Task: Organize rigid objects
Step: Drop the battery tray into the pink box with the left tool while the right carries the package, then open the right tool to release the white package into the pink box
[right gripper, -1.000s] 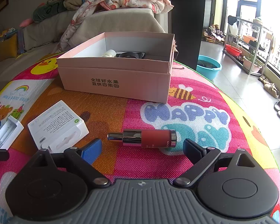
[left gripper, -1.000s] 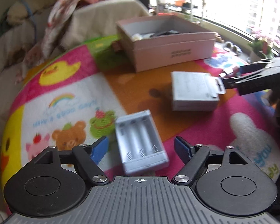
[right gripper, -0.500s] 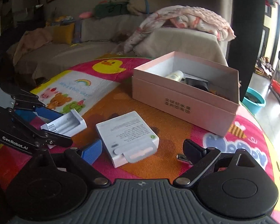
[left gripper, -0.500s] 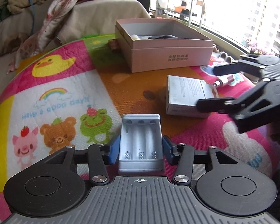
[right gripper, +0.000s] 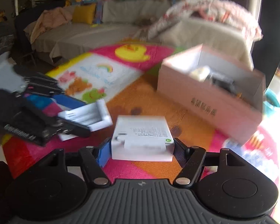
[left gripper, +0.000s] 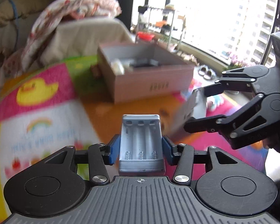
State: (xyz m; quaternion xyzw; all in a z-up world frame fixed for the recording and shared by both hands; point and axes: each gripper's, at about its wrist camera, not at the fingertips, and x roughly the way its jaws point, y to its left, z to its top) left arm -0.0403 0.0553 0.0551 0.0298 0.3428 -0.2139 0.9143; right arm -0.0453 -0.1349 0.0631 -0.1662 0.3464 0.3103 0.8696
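Left wrist: left tool [left gripper: 141,149] pinches battery holder [left gripper: 141,141] by long sides, off mat | right tool [right gripper: 141,149] just closed, clamps white box [right gripper: 142,138] across width | both light, stiff, smooth plastic/card: may slip | pink box [right gripper: 211,100] ahead

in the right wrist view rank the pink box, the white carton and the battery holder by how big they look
1. pink box
2. white carton, though being nearest the camera enlarges it
3. battery holder
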